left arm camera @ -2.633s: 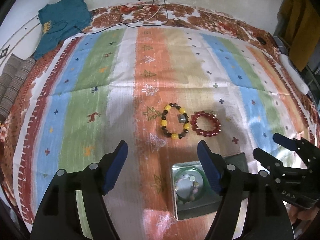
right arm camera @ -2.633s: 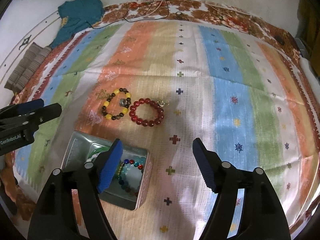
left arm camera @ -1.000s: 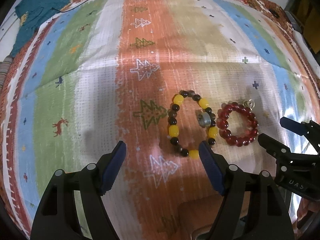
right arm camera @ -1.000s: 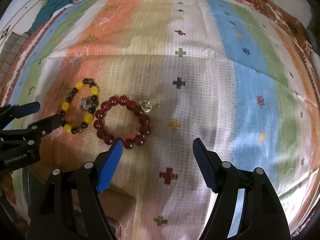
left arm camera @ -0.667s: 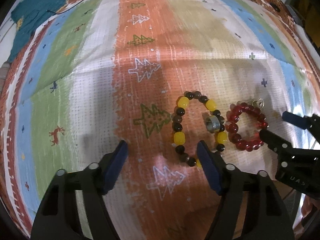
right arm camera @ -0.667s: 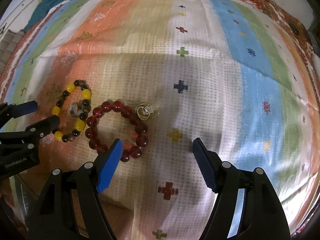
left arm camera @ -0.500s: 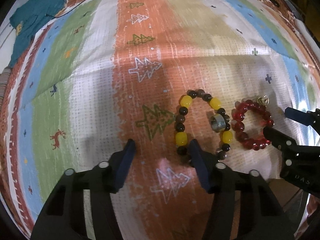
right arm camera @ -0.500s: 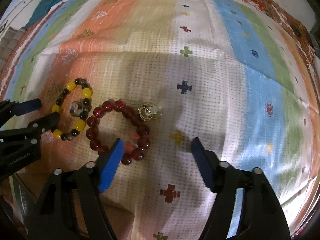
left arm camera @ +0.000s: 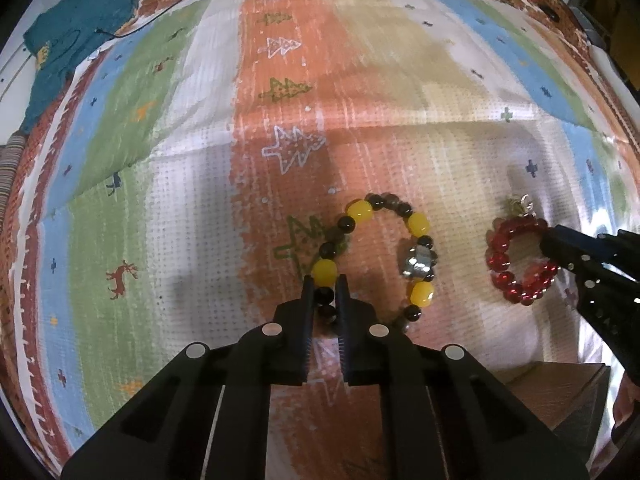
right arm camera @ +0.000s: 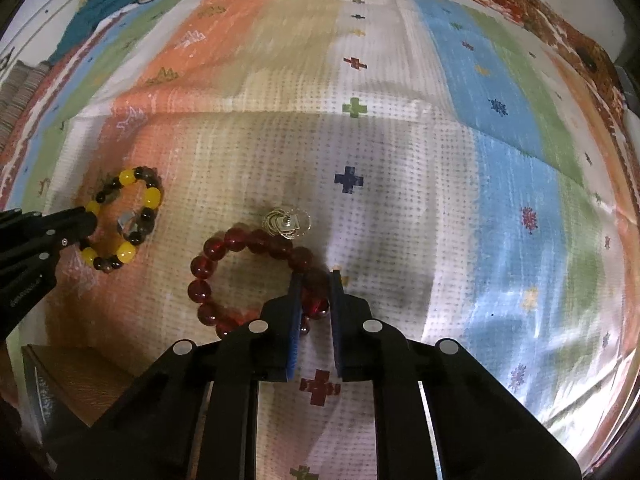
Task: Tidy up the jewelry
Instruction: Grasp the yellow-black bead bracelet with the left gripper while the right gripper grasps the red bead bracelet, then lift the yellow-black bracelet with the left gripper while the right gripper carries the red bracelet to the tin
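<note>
Two bead bracelets lie side by side on a striped cloth, each pinched by a claw pointing steeply down. The left claw [left arm camera: 323,294] is closed on the near-left beads of the yellow and dark bracelet [left arm camera: 380,256], while the right claw [right arm camera: 313,294], its jaws closing, clamps the near-right beads of the red bracelet [right arm camera: 248,276]. A small charm [right arm camera: 287,222] sits at the red bracelet's far edge, and a box corner [right arm camera: 68,376] shows nearer the cameras, so nothing seems to block a straight lift.

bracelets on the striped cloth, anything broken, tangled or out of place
Nothing stands out. The yellow and dark bracelet and the red bracelet lie apart as whole loops, each pinched by a closing gripper: left gripper, right gripper.
</note>
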{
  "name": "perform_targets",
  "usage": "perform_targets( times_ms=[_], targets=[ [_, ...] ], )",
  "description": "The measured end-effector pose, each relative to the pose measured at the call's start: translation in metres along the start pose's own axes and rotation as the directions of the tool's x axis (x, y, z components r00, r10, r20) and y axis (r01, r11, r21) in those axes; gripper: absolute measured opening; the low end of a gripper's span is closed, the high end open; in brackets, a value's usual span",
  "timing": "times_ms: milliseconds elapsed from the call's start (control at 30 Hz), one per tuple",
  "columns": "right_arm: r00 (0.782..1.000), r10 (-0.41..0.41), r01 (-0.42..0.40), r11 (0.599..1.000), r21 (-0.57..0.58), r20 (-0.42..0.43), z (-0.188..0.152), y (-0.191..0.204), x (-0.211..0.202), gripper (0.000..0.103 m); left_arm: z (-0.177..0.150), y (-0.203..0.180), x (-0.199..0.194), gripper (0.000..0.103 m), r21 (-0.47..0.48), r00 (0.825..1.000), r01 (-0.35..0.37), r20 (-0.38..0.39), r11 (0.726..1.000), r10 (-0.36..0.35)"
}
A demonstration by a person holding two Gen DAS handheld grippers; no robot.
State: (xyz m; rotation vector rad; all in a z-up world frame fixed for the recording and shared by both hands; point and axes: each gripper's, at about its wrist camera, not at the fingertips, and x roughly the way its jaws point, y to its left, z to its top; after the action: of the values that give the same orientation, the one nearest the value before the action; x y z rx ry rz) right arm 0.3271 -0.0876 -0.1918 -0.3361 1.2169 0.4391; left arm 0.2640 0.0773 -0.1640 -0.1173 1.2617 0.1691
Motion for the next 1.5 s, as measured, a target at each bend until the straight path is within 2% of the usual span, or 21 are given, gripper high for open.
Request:
perform_targets(
  times_ms=[433, 667, 1133, 1500],
  targets=[
    [0.993, 0.040, -0.039, 0.999, -0.009, 0.115, 0.012, 0.001, -0.044, 0.014, 0.012, -0.014, -0.046, 0.009, 0.001, 0.992, 0.059, 0.108, 0.998, -0.058],
    [0.984, 0.019, -0.017, 1.000, -0.012, 0.178, 0.012, 0.000, -0.063, 0.014, 0.015, -0.015, -0.065, 0.009, -0.012, 0.987, 0.065, 0.151, 0.998, -0.062],
    [0.970, 0.043, -0.043, 0.999, -0.002, 0.238, 0.005, -0.005, -0.093, 0.014, 0.011, -0.007, -0.095, 0.009, -0.030, 0.974, 0.093, 0.208, 0.995, -0.085],
    [0.963, 0.046, -0.049, 0.999, 0.004, 0.267, -0.007, -0.007, -0.108, 0.014, -0.002, -0.008, -0.109, 0.009, -0.024, 0.971, 0.084, 0.225, 0.996, -0.076]
  ],
)
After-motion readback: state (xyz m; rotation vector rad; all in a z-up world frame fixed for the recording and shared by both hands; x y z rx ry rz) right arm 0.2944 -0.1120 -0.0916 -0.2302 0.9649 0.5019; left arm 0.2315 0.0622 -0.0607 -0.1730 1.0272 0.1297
